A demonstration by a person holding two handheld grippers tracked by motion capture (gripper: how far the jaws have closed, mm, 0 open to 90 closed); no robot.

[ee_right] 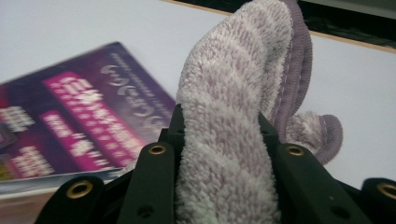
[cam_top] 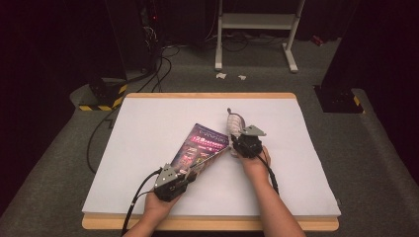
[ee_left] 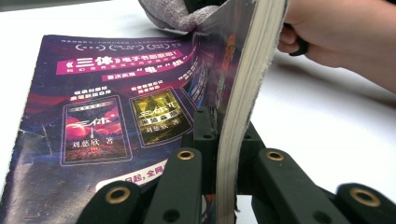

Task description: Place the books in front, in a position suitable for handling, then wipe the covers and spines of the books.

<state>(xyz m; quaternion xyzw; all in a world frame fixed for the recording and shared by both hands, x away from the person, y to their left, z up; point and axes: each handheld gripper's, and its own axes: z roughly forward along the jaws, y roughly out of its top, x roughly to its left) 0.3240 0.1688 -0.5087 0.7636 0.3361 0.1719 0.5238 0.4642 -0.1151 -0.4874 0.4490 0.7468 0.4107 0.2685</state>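
Dim room, grey carpet point(cam_top: 375, 163); white metal frame point(cam_top: 257, 22) behind table; black cables point(cam_top: 158, 69) trailing.

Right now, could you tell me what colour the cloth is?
The cloth is pale lilac-grey with a darker mauve hem, clearest in the right gripper view.

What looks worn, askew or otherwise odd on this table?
The purple book lies askew on the white table. The left tool clamps its ragged page edge, lifting it. The right tool holds a bunched grey cloth.

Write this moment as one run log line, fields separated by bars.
left gripper: shut on book edge | right gripper: shut on towel | towel beside book on table
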